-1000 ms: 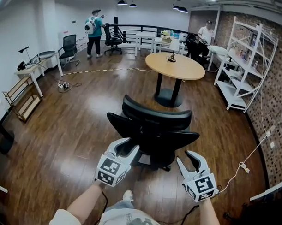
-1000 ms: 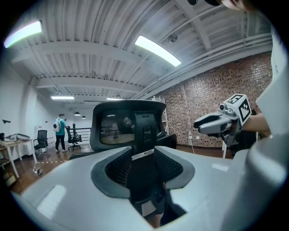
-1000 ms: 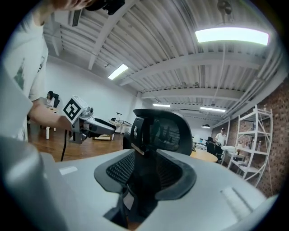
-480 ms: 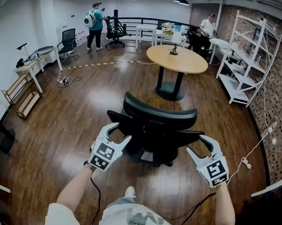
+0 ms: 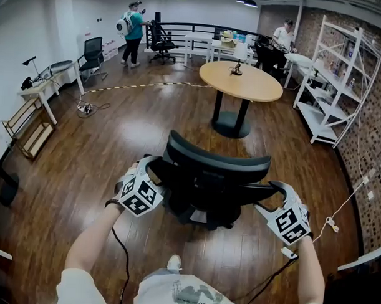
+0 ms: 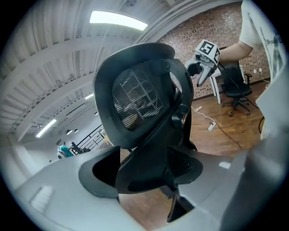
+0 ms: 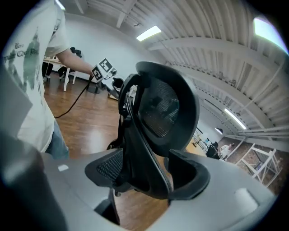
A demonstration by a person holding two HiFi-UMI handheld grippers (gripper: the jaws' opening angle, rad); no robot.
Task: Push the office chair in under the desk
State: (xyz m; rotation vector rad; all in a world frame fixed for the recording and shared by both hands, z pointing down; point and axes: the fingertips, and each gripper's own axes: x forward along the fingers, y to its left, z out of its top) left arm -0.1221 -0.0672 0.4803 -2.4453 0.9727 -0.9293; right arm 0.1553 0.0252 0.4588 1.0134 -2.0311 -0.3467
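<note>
From the head view, the left tongs [image 5: 150,170] and the right tongs [image 5: 274,197] are held out on either side of the black office chair [image 5: 216,174], which stands between them with its back toward the person. The left tongs reach in at the chair's left armrest [image 5: 161,173] and the right tongs at its right armrest [image 5: 262,193]. Both tilt downward over the dark wooden floor [image 5: 103,151]. Straight ahead of the tongs, beyond the chair and well apart from it, stands the round tabletop [image 5: 241,81] on its dark pedestal. A white shelf [image 5: 339,85] stands farther off on the right tongs' side.

In the left gripper view, the jaws of the left tongs [image 6: 142,176] stand wide apart and have just been opening. The left armrest [image 6: 149,158] runs between the two pads, and I cannot tell whether either pad touches it. The mesh chair back [image 6: 135,97] rises just beyond the jaws, and the right tongs show past it on the far side.

In the right gripper view, the jaws of the right tongs [image 7: 146,173] are likewise spread wide and have just been opening. The right armrest [image 7: 140,158] lies in the gap between the pads, not clamped. The chair back looms right behind the gap, and the left tongs [image 7: 115,83] show across the chair.
</note>
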